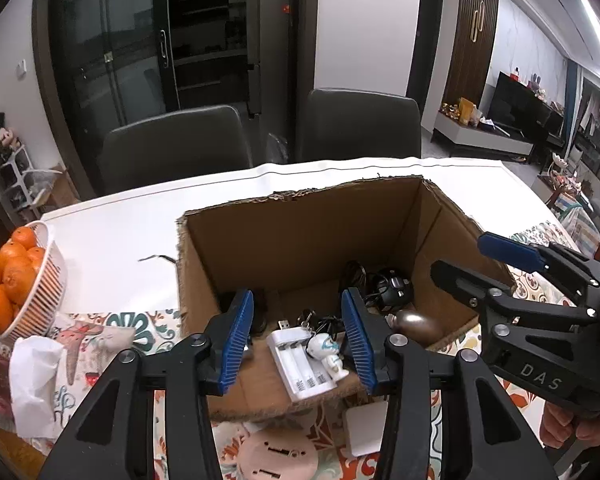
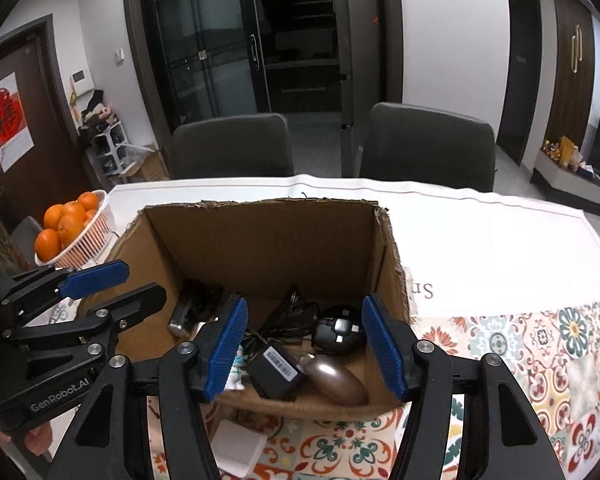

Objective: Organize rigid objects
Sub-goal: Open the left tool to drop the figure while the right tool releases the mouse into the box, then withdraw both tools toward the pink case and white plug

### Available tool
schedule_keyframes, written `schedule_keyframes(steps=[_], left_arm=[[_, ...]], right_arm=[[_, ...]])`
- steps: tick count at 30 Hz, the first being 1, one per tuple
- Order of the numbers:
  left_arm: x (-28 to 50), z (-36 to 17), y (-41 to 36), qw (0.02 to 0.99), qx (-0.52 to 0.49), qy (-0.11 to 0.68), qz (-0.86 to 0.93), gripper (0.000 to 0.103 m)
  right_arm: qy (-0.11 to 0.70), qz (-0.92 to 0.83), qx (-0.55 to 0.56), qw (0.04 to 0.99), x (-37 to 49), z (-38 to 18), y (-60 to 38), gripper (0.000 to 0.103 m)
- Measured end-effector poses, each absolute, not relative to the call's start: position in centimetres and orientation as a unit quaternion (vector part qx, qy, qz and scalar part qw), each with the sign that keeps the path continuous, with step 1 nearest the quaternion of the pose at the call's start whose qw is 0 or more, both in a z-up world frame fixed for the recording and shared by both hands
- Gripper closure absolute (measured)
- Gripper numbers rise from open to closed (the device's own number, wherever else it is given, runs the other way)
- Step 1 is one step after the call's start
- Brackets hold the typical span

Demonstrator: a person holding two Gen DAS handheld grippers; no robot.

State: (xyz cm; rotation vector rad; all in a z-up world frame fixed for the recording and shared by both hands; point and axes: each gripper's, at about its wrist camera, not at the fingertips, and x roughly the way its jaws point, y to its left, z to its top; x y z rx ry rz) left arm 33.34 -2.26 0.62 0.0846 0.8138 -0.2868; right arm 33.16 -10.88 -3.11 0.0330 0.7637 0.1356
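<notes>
**Two empty grippers held over an open cardboard box of small objects**

Left wrist view: the left gripper is held with its blue-padded fingers spread apart and nothing between them, above the near edge of an open brown cardboard box standing on a table with a patterned cloth. Between the fingers, inside the box, lie a white plastic battery charger and, touching it, a small white figurine with blue markings. Deeper in sit a tangle of black cables, a round black gadget and a bronze egg-shaped object, partly hidden by the right-hand finger. Outside the box, near the bottom edge, a pink round disc and a white square block are cut off by the gripper. A white basket of oranges stands at the left. The right gripper enters from the right, released and empty.

Right wrist view: the right gripper also gapes over the box. Between its fingers lie a black power adapter with a label, the bronze egg, the round black gadget and cables. A dark object with a silver end leans in the box's left corner; what it is cannot be told. The charger is nearly hidden behind the left-hand finger. The left gripper shows at the left, unclenched.
</notes>
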Motion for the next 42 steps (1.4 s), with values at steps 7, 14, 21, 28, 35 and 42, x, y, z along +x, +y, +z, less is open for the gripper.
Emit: schedule_keyframes(steps=[7,14,21,28,35,42], left_arm=[[30.7,2.5,-1.5,0.920,0.045,0.367,-0.132,0.056],[27.6,3.9,-0.2,0.931,0.048,0.339,-0.125,0.053],[24.8,3.7,1.5,0.937,0.051,0.325,-0.115,0.050],[22.8,2.4,2.8,0.937,0.053,0.325,-0.114,0.046],[21.0,0.5,3.7,0.938,0.066,0.322,-0.110,0.042],[20.0,-1.3,4.0,0.936,0.090,0.322,-0.112,0.040]], right_arm=[[0.350,0.061,0.011,0.935,30.7,-1.5,-10.7,0.042],[0.319,0.059,0.014,0.946,27.6,0.0,-10.0,0.042],[0.296,0.051,0.013,0.954,24.6,0.7,-9.1,0.042],[0.289,0.048,0.015,0.956,22.7,0.3,-8.1,0.042],[0.299,0.055,0.024,0.952,21.4,-1.5,-7.0,0.042],[0.313,0.058,0.033,0.947,20.8,-3.6,-6.4,0.042]])
